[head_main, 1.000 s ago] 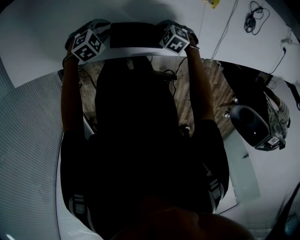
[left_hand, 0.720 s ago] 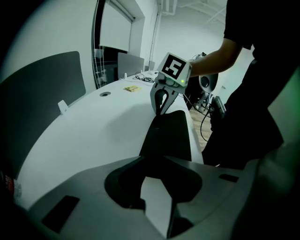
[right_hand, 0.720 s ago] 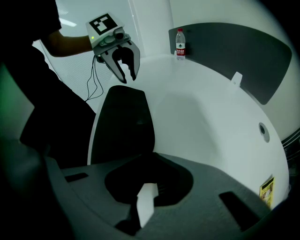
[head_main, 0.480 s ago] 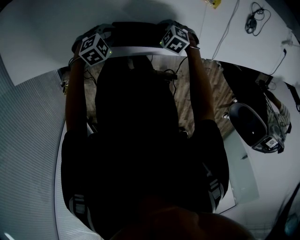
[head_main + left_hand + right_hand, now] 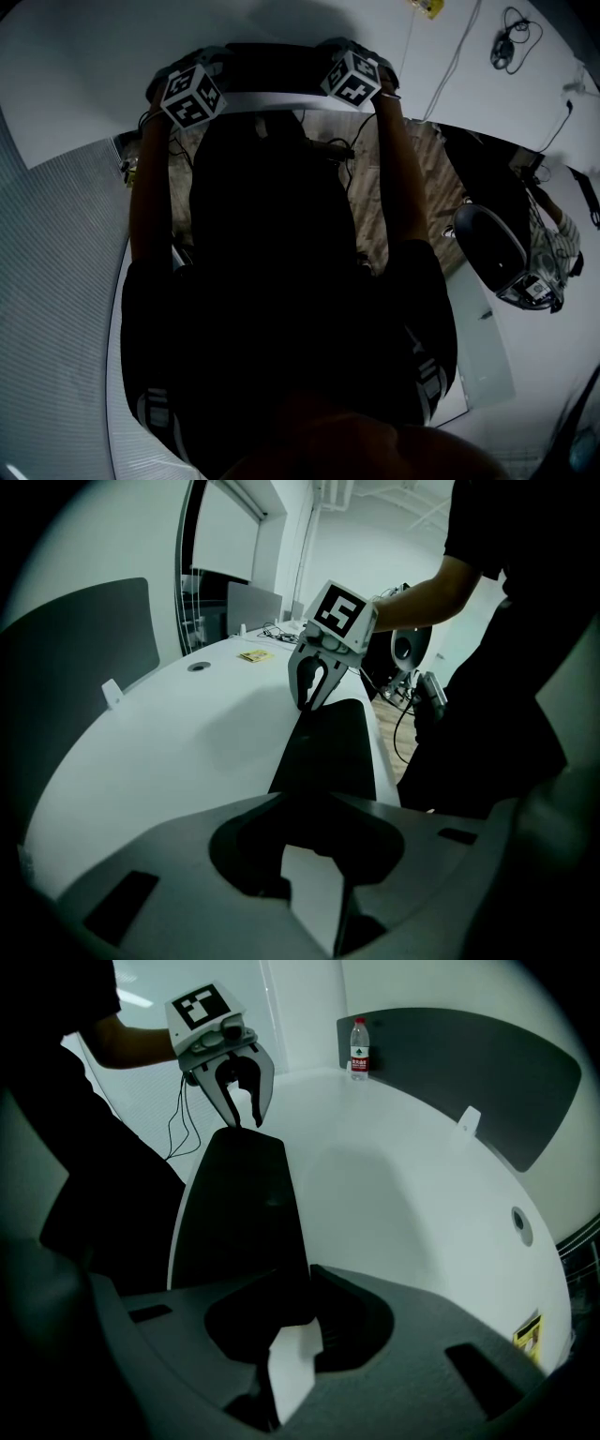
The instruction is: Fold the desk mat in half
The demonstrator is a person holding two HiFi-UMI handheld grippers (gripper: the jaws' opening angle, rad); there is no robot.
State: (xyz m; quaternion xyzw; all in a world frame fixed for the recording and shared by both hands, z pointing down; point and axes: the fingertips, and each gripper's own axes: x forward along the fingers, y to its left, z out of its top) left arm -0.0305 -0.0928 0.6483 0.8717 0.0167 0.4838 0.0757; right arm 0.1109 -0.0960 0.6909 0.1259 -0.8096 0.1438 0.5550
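Dimness hides any fold in the flat black desk mat (image 5: 246,1213) along the white curved worktop's (image 5: 403,1204) near edge. Fingers of the left gripper (image 5: 247,1121) stand apart over one end; those of the right gripper (image 5: 307,700), just opening, straddle the other.

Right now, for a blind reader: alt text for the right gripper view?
A dark desk mat lies along the white curved table's edge, one end between the right gripper's jaws, which have just been opening. The left gripper hovers open over the far end; a clear water bottle stands beyond.
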